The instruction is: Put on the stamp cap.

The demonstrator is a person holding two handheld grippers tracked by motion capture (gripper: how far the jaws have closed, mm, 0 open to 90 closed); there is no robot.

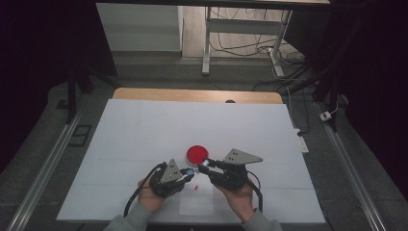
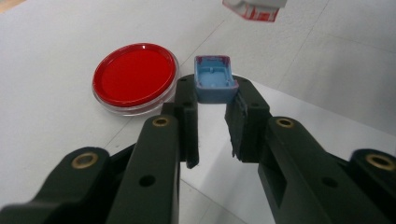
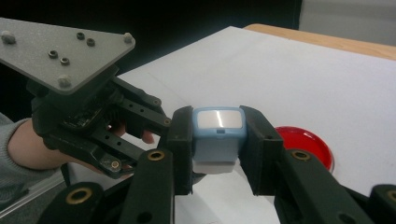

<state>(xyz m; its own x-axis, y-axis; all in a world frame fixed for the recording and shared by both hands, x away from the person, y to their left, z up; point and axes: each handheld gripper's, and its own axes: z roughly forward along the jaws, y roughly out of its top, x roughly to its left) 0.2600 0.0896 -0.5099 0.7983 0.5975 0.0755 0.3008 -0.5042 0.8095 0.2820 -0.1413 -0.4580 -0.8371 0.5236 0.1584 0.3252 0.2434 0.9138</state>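
Note:
My left gripper (image 1: 190,172) (image 2: 212,93) is shut on a small blue cap (image 2: 214,79), hollow side up, pinched at the tips. A little to its right, my right gripper (image 1: 204,165) (image 3: 218,128) is shut on a small light-blue and white block (image 3: 218,135) with a shiny pale face. The two sets of tips point at each other, a short gap apart. A round red dish with a clear rim (image 1: 197,154) (image 2: 134,77) (image 3: 306,142) lies flat on the white table just beyond both grippers. In the right gripper view the left gripper's grey plate (image 3: 65,46) is at the left.
A white sheet (image 1: 144,134) covers the table, with a wooden edge (image 1: 197,95) at the back. A tiny red scrap (image 1: 196,186) lies near the hands. Metal rails run along both sides, and desk legs and cables stand on the floor behind.

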